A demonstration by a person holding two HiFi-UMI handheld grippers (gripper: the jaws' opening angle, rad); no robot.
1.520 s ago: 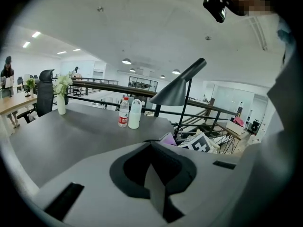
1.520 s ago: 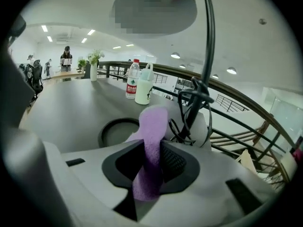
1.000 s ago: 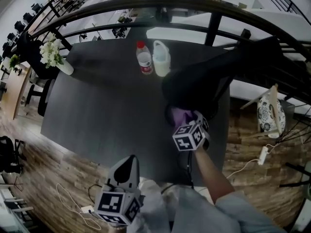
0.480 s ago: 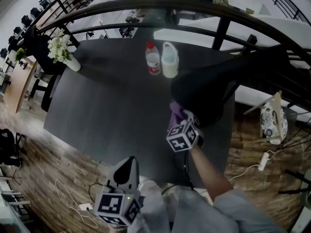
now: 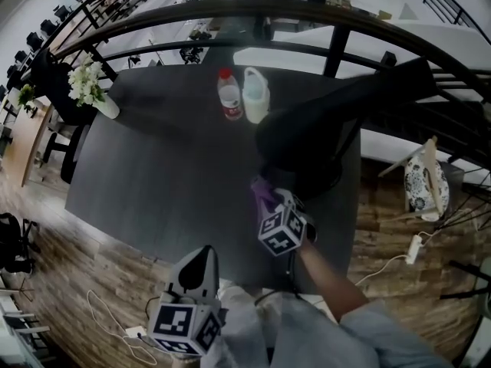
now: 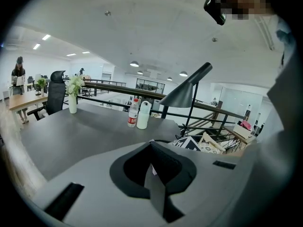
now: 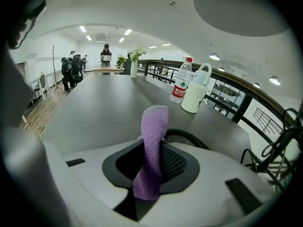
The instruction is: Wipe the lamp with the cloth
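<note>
The black desk lamp (image 5: 307, 140) stands at the table's right side, its cone shade low over the top and its arm rising to the upper right. My right gripper (image 5: 268, 202) sits just in front of and below the shade, shut on a purple cloth (image 5: 263, 192). In the right gripper view the cloth (image 7: 152, 145) stands up from the jaws, with the shade's underside (image 7: 241, 6) overhead. My left gripper (image 5: 201, 257) is held back by my body, off the table's near edge, shut and empty. The left gripper view shows the lamp shade (image 6: 182, 96) ahead.
A red-capped water bottle (image 5: 228, 94) and a white jug (image 5: 255, 94) stand at the far edge of the dark table (image 5: 153, 182). A vase of white flowers (image 5: 90, 89) is at the far left corner. A black railing (image 5: 230, 10) curves behind. A cable and plug (image 5: 414, 244) lie on the floor to the right.
My right gripper has drawn left and toward me with the purple cloth, out from under the shade's edge. The left gripper has stayed where it was.
</note>
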